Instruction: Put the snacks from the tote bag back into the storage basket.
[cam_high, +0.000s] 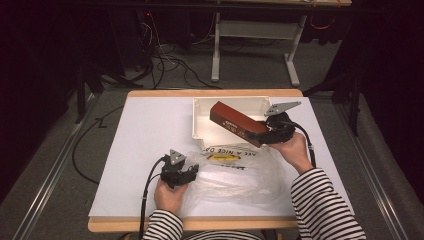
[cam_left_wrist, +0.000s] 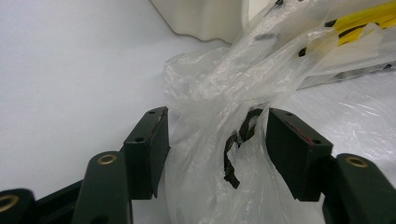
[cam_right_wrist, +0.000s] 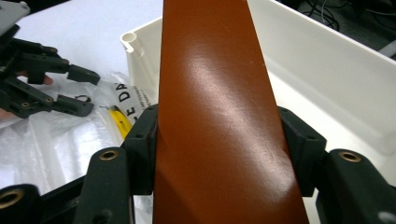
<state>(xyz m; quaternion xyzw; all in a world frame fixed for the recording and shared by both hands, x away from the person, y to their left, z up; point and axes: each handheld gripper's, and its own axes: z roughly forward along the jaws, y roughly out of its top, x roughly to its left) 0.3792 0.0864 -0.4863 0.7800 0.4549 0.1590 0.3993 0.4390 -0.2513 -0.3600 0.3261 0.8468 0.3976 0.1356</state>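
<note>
The tabletop fills the middle of the high view, white with a wooden edge. On it, upper right of centre, sits a white bin with low walls. Below the bin, in the lower middle of the frame, lies a crumpled clear bag with black lettering and a yellow patch.

The box is long, narrow and glossy reddish-brown, with small white print on one side. It is over the bin, held clear of the bin's floor, its long axis running from upper left to lower right in the high view, the upper-left end raised and pointing toward the bin's far wall. In the right gripper view the box rises straight up the frame between the jaws.

The right gripper clamps the box's lower-right end, its jaws spread wide around it; the hand in a striped sleeve comes in from the lower right.

The left gripper rests low at lower left of centre, pointing right, its jaws partly open with a fold of the bag gathered between them; whether they press it I cannot tell.
</note>
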